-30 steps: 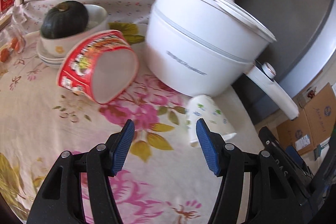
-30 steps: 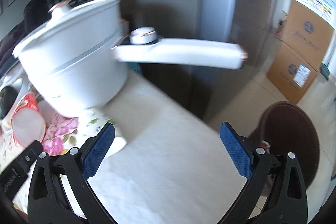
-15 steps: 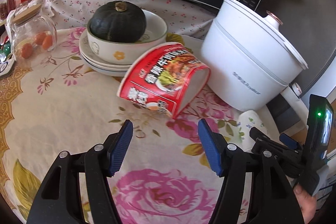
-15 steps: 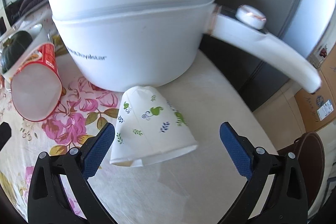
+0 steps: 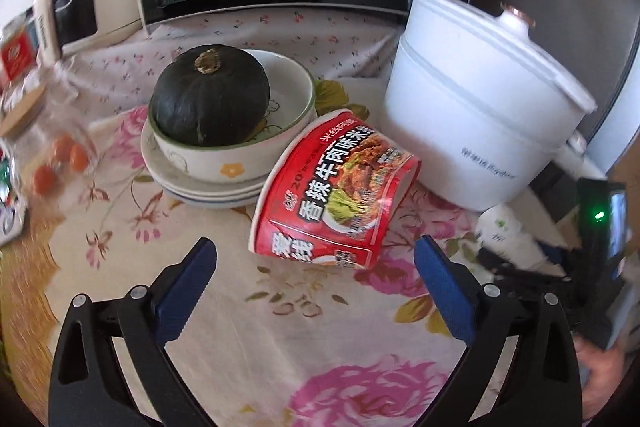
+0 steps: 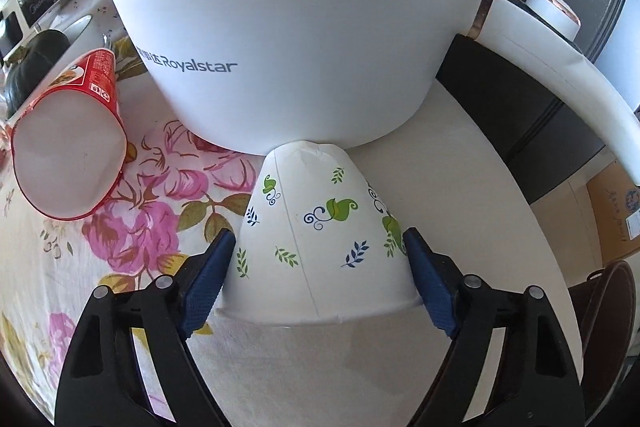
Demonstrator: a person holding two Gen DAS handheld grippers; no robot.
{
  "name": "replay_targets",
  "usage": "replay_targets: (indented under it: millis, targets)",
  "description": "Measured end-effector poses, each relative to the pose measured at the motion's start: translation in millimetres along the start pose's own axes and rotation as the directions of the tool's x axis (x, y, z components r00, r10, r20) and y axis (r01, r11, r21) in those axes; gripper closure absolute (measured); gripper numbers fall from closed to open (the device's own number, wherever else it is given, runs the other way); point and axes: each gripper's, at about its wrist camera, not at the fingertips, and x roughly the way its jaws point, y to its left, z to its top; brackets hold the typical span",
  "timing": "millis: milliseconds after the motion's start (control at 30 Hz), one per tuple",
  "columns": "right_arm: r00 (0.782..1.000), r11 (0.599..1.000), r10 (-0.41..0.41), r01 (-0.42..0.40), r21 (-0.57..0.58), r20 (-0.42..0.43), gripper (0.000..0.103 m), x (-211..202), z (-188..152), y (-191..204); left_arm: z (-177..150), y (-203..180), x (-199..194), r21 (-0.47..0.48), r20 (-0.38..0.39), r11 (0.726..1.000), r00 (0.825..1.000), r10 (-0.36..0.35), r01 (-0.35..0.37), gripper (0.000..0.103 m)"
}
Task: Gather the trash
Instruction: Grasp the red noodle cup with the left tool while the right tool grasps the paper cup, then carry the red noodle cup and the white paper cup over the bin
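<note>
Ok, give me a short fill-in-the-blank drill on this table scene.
1. The dark green squash sits in a ____.
2. The red noodle cup lies on its ____.
3. The paper cup between the right tongs has its narrow end against the white ____.
4. The left tongs hold ____.

Missing: bowl; side; pot; nothing

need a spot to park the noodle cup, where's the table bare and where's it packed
Bare cloth lies in front of the red noodle cup, between it and the left gripper, and beside the paper cup toward the table edge. It is crowded behind: squash bowl, noodle cup and white pot stand nearly touching, and the paper cup's base sits against the pot.
</note>
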Motion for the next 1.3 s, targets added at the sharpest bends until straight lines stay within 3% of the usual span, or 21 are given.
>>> replay_targets:
  millis: [200, 400, 567, 733, 767, 933, 1300]
  targets:
    - [0.999, 0.999, 0.041, -0.042, 0.031, 0.012, 0.025, -6.3, -8.0, -15.1, 8.7, 6.0, 29.7, 0.029, -0.125, 0.996, 0.988, -0.086, 0.090, 0.007]
    - [1.000, 1.000, 0.022, -0.022, -0.002, 0.017, 0.022, -9.0, -16.2, -14.8, 15.0, 1.2, 38.4, 0.123, -0.130, 0.986, 0.987, -0.099, 0.115, 0.007]
    - [1.000, 1.000, 0.014, -0.014, -0.007, 0.016, 0.021, -8.5, -20.8, -8.9, 18.8, 6.2, 59.8, 0.123, -0.169, 0.984, 0.980, -0.107, 0.128, 0.007]
    - [0.999, 1.000, 0.010, -0.010, 0.001, 0.032, 0.023, -6.3, -21.3, -8.2, 19.5, 6.1, 72.7, 0.082, -0.131, 0.985, 0.981, -0.143, 0.155, 0.008]
    - [0.999, 1.000, 0.012, -0.012, 0.004, 0.037, 0.024, -7.0, -21.3, -8.3, 18.1, 4.3, 72.7, 0.081, -0.122, 0.985, 0.982, -0.141, 0.152, 0.020]
    - [0.997, 0.999, 0.034, -0.036, 0.032, 0.063, 0.029, -13.9, -22.0, -16.6, 6.2, -3.0, 68.4, 0.084, -0.098, 0.986, 0.986, -0.135, 0.144, 0.020]
    - [0.991, 0.993, 0.080, -0.089, 0.083, 0.103, 0.031, -42.9, -42.5, -37.8, -24.5, 5.3, 33.5, -0.080, -0.049, 0.987, 0.989, -0.142, 0.138, 0.020]
